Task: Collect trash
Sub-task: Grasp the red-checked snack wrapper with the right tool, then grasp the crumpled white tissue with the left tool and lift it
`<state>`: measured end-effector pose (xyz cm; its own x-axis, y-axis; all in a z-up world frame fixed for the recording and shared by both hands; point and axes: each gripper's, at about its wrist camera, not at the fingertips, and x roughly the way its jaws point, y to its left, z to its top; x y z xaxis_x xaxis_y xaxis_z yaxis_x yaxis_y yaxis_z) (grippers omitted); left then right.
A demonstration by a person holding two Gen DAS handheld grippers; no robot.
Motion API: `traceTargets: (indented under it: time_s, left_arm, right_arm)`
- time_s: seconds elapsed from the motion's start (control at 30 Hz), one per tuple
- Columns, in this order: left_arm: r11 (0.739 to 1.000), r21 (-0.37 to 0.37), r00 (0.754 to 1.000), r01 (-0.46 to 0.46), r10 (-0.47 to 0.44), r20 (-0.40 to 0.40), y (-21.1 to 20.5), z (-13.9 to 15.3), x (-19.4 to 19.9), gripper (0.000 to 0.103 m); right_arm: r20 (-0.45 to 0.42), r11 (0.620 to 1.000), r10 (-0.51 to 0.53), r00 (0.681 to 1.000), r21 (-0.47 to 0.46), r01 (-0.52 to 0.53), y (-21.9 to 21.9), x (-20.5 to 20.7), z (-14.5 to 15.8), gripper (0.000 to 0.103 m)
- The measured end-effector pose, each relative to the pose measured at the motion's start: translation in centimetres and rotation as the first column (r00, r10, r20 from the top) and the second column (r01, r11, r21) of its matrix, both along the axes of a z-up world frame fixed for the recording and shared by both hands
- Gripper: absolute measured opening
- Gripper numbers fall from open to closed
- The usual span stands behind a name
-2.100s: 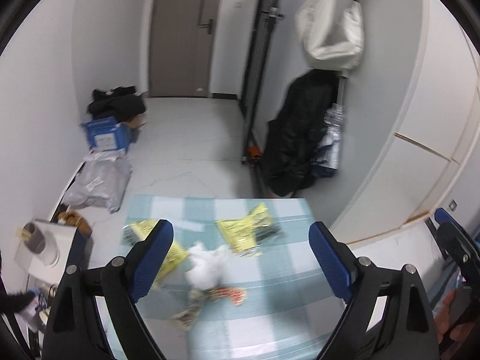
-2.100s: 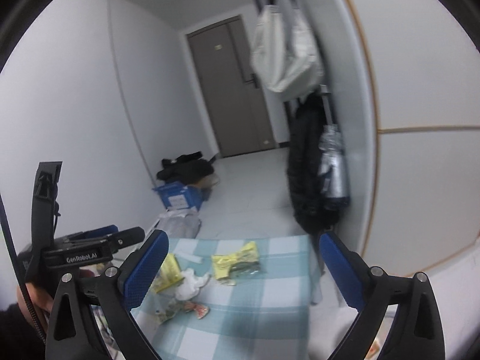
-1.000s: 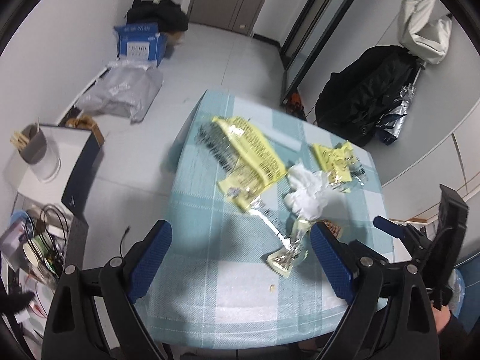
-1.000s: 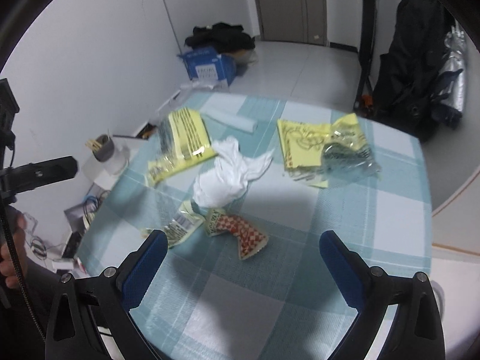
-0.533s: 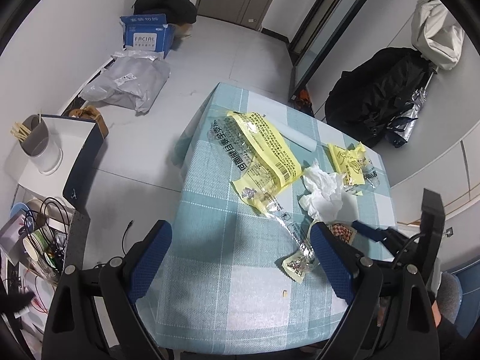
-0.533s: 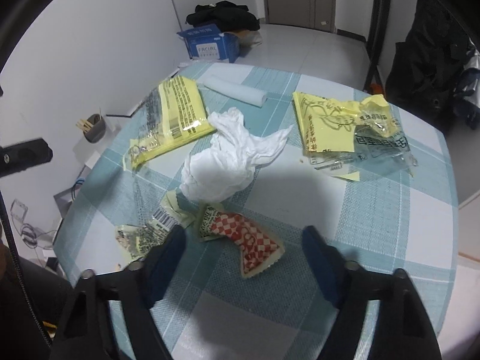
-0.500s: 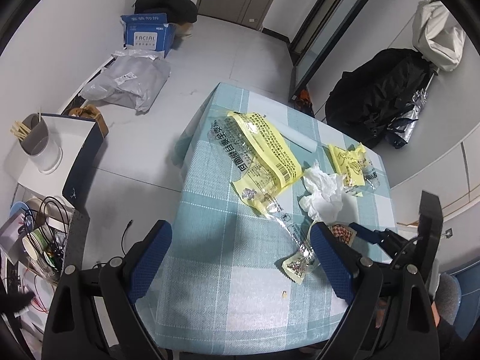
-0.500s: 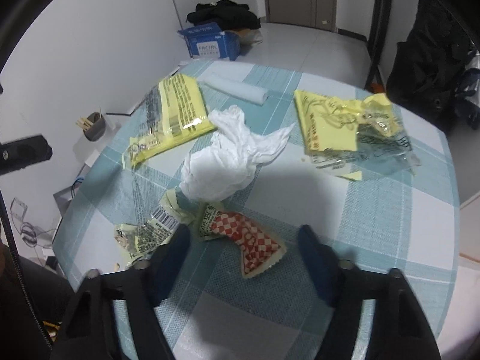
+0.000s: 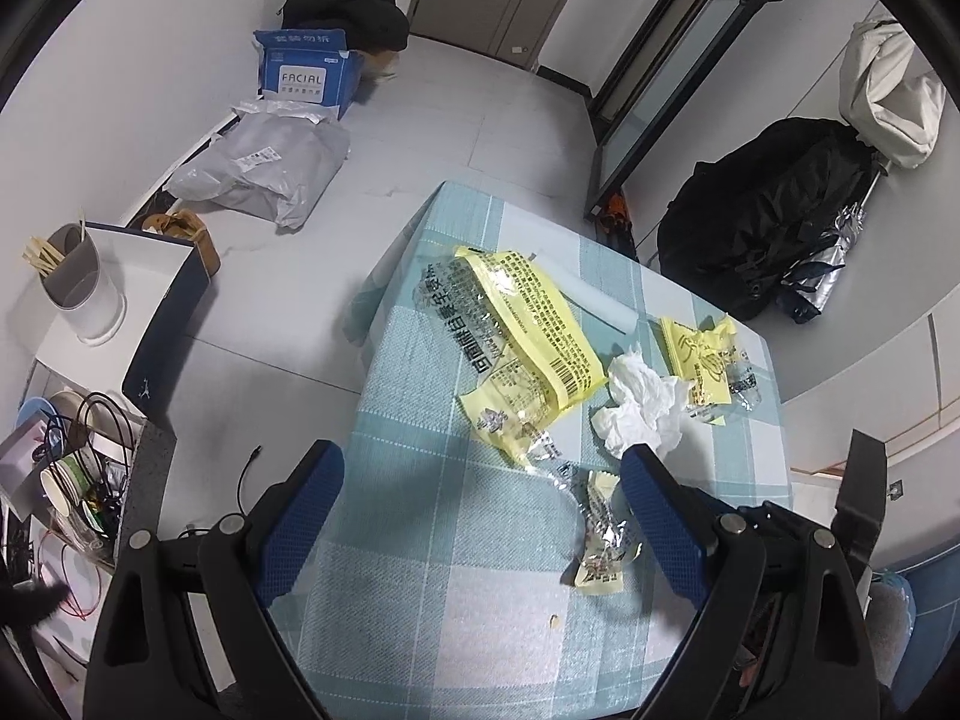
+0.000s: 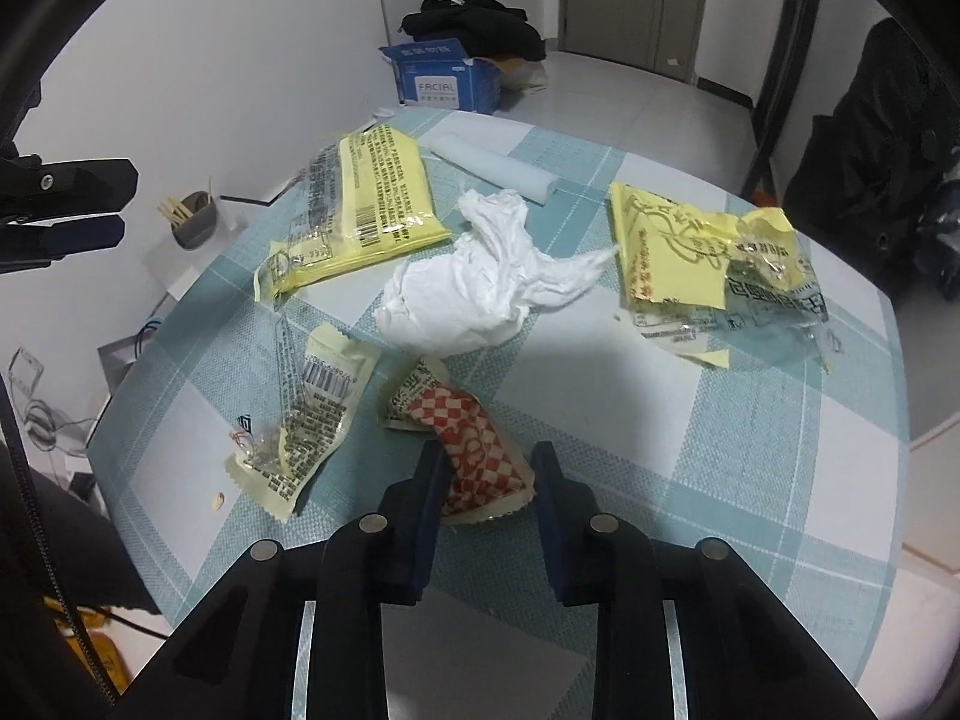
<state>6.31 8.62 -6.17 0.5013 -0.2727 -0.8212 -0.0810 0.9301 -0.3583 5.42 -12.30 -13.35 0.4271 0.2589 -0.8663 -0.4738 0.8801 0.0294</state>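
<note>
Trash lies on a teal checked tablecloth (image 10: 690,396): a red-and-white checked wrapper (image 10: 474,450), a crumpled white tissue (image 10: 474,288), a small yellow wrapper (image 10: 312,408), a long yellow packet (image 10: 372,204) and a torn yellow-and-clear packet (image 10: 714,258). My right gripper (image 10: 487,468) is low over the cloth. Its jaws are closing with the near end of the checked wrapper between them, and a thin gap still shows at the right pad. My left gripper (image 9: 480,510) hangs open above the cloth, holding nothing. The small yellow wrapper (image 9: 600,546) lies beside its right finger (image 9: 654,510).
A white roll (image 10: 492,165) lies at the far side of the cloth. On the floor beyond are a blue carton (image 9: 306,75), a grey parcel bag (image 9: 264,162) and black clothes (image 9: 342,15). A cluttered side shelf (image 9: 90,324) stands left; a black bag (image 9: 774,210) leans right.
My right gripper has sunk toward the checked wrapper and its jaws have narrowed from wide open to either side of it. The left gripper has hardly moved.
</note>
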Motion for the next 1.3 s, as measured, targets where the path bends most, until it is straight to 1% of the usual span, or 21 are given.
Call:
traceTargets:
  time_s: [0.1, 0.2, 0.33, 0.43, 0.47, 0.63, 0.8, 0.87, 0.9, 0.93, 1.1, 1.2, 1.27, 1.3]
  left_arm:
    - [1.000, 0.005, 1.000, 0.006, -0.006, 0.007, -0.7, 0.4, 0.4, 0.091]
    - [1.000, 0.022, 0.999, 0.021, -0.022, 0.035, -1.8, 1.2, 0.8, 0.091]
    - [0.996, 0.059, 0.995, 0.068, -0.072, 0.067, -4.0, 1.9, 2.0, 0.091]
    - [0.991, 0.066, 0.990, 0.113, -0.118, 0.079, -5.3, 2.1, 2.9, 0.091]
    - [0.990, 0.070, 0.988, 0.125, -0.131, 0.079, -5.7, 2.0, 3.2, 0.092]
    - [0.975, 0.129, 0.981, 0.180, -0.187, 0.050, -8.2, 0.6, 4.9, 0.091]
    - [0.963, 0.126, 0.971, 0.239, -0.239, -0.017, -10.2, -1.1, 6.1, 0.091]
    - [0.955, 0.168, 0.969, 0.246, -0.245, -0.028, -10.9, -1.7, 6.3, 0.091]
    - [0.946, 0.204, 0.968, 0.252, -0.250, -0.035, -11.5, -2.0, 6.4, 0.091]
    - [0.931, 0.244, 0.962, 0.271, -0.268, -0.048, -12.1, -2.5, 6.4, 0.091]
    - [0.884, 0.321, 0.939, 0.340, -0.335, -0.074, -14.0, -3.6, 6.1, 0.091]
    - [0.874, 0.337, 0.935, 0.351, -0.347, -0.075, -14.5, -3.9, 6.3, 0.088]
    - [0.859, 0.363, 0.931, 0.362, -0.355, -0.090, -14.8, -4.2, 6.5, 0.076]
    - [0.856, 0.357, 0.927, 0.373, -0.361, -0.105, -15.0, -4.4, 6.5, 0.064]
  right_arm:
    - [-0.012, 1.000, -0.019, 1.000, 0.022, 0.019, -0.8, -0.1, 0.4, 0.026]
    - [-0.031, 0.998, -0.027, 0.999, 0.053, 0.029, -1.5, -0.2, 0.9, 0.026]
    - [-0.027, 0.997, -0.026, 0.999, 0.067, 0.028, -2.2, -0.9, 1.3, 0.024]
    - [-0.040, 0.996, -0.025, 0.999, 0.081, 0.028, -3.0, -1.0, 1.3, 0.010]
    - [-0.044, 0.995, -0.028, 0.999, 0.090, 0.032, -3.5, -1.2, 1.3, 0.009]
    - [-0.056, 0.993, -0.028, 0.998, 0.115, 0.035, -5.1, -1.6, 1.4, 0.008]
    - [-0.051, 0.989, -0.010, 0.999, 0.147, 0.017, -6.4, -2.2, 1.9, 0.007]
    - [-0.053, 0.987, -0.006, 0.999, 0.157, 0.014, -6.8, -2.3, 2.0, 0.006]
    - [-0.054, 0.986, -0.004, 0.999, 0.164, 0.013, -7.1, -2.4, 2.1, 0.006]
    - [-0.054, 0.986, -0.002, 0.999, 0.166, 0.011, -7.3, -2.4, 2.1, 0.006]
    - [-0.058, 0.981, 0.003, 0.998, 0.191, 0.008, -8.5, -2.8, 2.5, 0.006]
    - [-0.058, 0.980, 0.006, 0.998, 0.198, 0.005, -8.7, -2.9, 2.7, 0.006]
    - [-0.058, 0.980, 0.005, 0.998, 0.201, 0.007, -8.9, -2.8, 2.8, 0.006]
    - [-0.062, 0.979, 0.004, 0.998, 0.206, 0.009, -9.0, -2.8, 2.8, 0.006]
